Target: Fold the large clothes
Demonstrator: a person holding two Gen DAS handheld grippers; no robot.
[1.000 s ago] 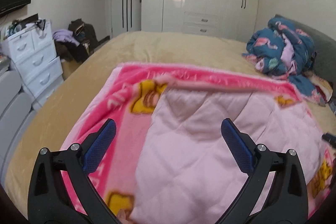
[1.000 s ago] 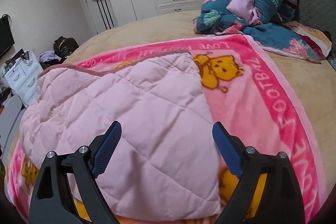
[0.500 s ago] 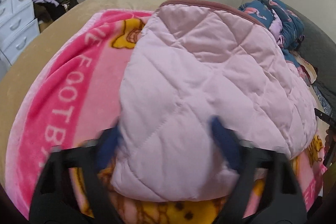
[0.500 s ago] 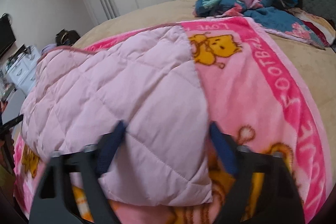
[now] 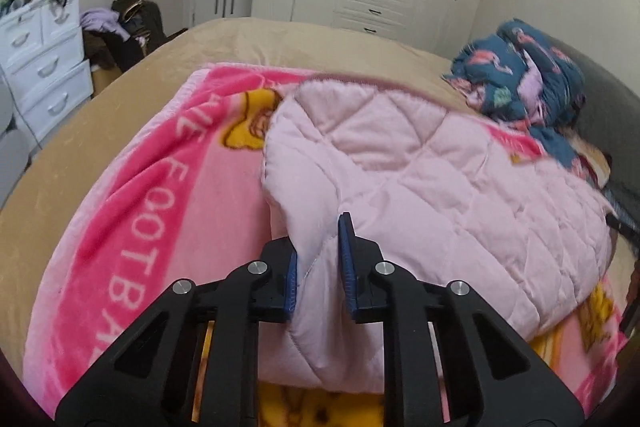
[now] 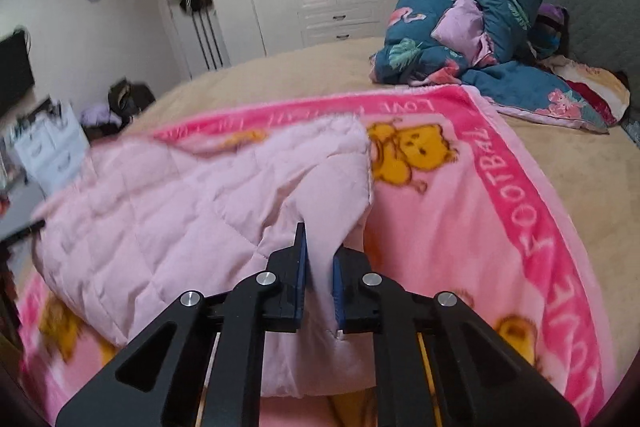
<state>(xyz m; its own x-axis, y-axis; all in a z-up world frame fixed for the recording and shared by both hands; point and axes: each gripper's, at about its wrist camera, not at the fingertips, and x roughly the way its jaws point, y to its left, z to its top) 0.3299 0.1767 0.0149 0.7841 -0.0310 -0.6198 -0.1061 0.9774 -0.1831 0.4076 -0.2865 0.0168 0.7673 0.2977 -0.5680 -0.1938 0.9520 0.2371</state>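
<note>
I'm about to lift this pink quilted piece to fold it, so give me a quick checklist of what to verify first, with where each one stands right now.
1. Left gripper closed on the pink quilted garment: ok, fabric is pinched between its pads.
2. Right gripper closed on the same garment: ok, fabric is pinched.
3. Grips at opposite near corners: ok, left one by the left edge, right one by the right edge.
4. Only the garment caught, not the pink bear blanket underneath: cannot tell, the blanket lies right under both grips.
5. Garment flat: not ok, it is bunched at each grip.
6. Fold area beyond on the tan bed: ok, the blue flamingo bedding sits well aside.
</note>
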